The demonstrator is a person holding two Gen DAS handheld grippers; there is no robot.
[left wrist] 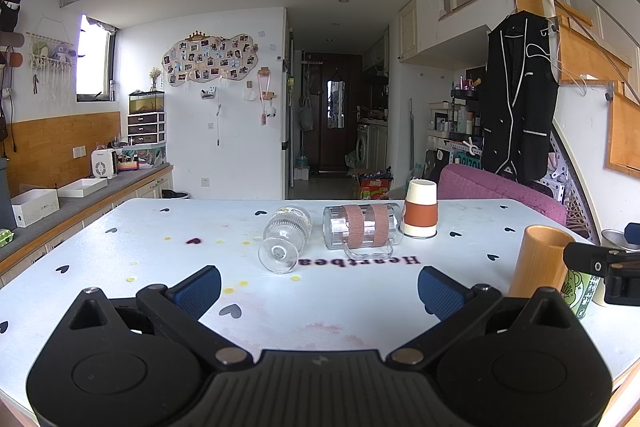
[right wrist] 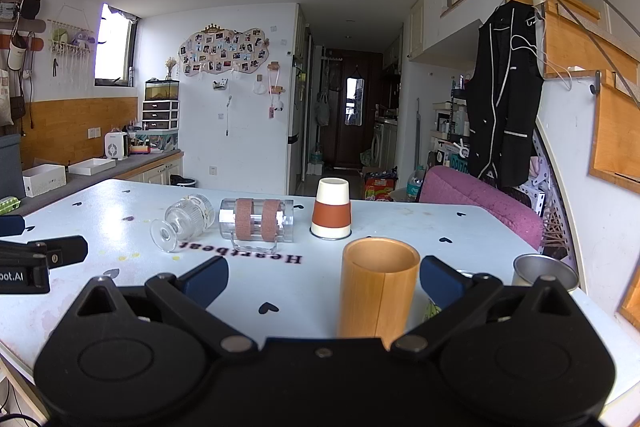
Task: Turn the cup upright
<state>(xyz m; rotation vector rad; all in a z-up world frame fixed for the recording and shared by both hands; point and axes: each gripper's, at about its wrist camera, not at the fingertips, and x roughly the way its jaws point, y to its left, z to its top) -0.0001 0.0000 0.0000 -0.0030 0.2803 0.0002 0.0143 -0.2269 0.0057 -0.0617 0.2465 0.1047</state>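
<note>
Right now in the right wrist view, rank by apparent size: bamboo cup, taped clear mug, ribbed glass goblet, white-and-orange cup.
1. bamboo cup, though it's nearest the camera, so inflated.
2. taped clear mug.
3. ribbed glass goblet and white-and-orange cup look too alike to rank.

Ribbed clear glass goblet (left wrist: 286, 237); smooth clear mug (left wrist: 362, 227) banded with rough woven tape; matt paper cup (left wrist: 419, 209) in a rust sleeve; satin wooden cup (right wrist: 378, 293); dull metal cup (right wrist: 544, 269). Matt white tabletop (left wrist: 160, 267). Fingers (left wrist: 198, 291) carry ribbed blue pads.
</note>
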